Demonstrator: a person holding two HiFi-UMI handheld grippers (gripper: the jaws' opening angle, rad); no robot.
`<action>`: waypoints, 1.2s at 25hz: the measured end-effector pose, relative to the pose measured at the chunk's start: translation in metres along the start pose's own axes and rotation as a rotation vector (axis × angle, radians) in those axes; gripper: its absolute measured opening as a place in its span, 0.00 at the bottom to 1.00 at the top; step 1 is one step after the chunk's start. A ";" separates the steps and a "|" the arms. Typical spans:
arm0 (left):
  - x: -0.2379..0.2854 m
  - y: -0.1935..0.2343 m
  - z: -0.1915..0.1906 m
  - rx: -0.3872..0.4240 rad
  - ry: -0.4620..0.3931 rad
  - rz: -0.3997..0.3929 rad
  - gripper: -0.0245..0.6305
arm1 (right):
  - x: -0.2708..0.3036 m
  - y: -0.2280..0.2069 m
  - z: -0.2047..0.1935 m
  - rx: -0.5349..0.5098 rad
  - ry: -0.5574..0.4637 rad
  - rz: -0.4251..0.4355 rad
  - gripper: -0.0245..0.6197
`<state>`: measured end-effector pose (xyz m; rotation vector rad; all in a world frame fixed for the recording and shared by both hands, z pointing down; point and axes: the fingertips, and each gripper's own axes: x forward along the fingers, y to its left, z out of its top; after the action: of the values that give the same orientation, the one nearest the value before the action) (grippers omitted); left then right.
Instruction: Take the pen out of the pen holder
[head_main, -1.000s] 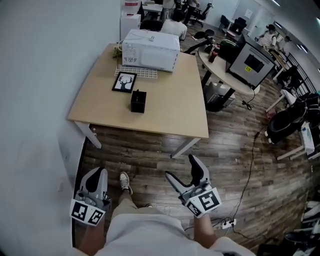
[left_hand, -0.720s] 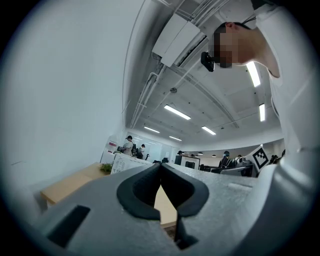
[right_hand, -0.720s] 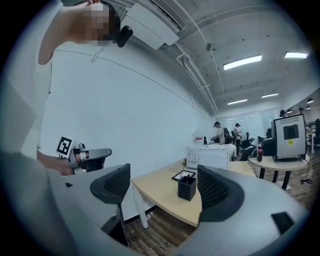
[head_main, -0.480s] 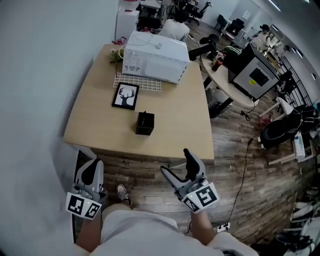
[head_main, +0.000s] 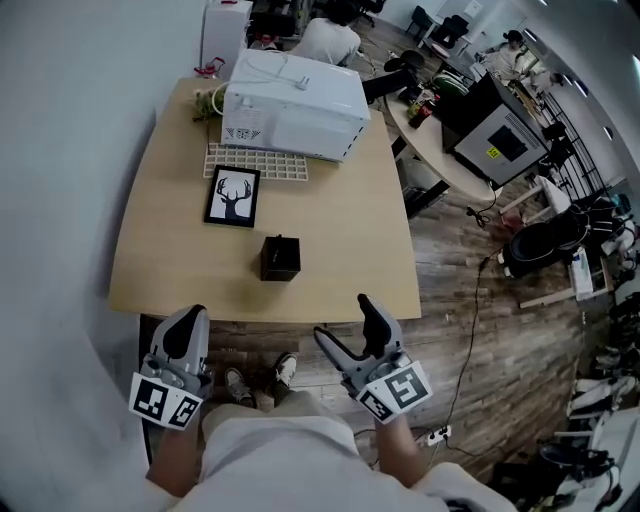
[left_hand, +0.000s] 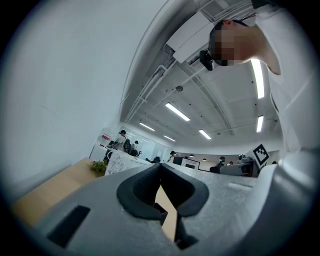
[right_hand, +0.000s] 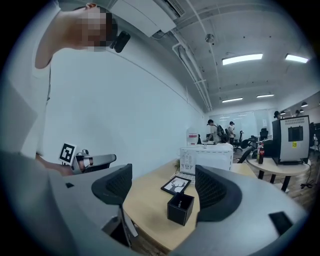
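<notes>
Pen holder (head_main: 280, 257) beyond L tongs (head_main: 188, 320), R tongs (head_main: 345, 320)

We've stepped up to the table (head_main: 340, 250). It sat well ahead of us before, and now its near edge is right at both gripper tips. The pen holder (head_main: 280, 257) has come much nearer in the head view, just ahead between the left gripper (head_main: 186, 328) and the right gripper (head_main: 345, 320). The right gripper's jaws have just been closing slightly, still wide apart, with nothing gripped between them. Two shoes (head_main: 285, 368) now show below the table edge where we saw one.
</notes>
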<state>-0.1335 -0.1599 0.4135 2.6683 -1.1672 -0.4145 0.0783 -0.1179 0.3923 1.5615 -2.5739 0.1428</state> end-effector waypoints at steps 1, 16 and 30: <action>0.005 0.001 -0.002 -0.003 0.004 -0.001 0.06 | 0.003 -0.004 0.000 0.001 -0.001 -0.001 0.62; 0.049 0.006 0.018 0.114 -0.005 0.089 0.06 | 0.069 -0.065 -0.042 0.094 0.076 0.092 0.54; 0.028 0.019 0.000 0.155 0.102 0.256 0.06 | 0.183 -0.091 -0.127 0.029 0.270 0.251 0.47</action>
<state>-0.1279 -0.1934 0.4144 2.5798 -1.5392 -0.1494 0.0825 -0.3014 0.5482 1.1307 -2.5456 0.3881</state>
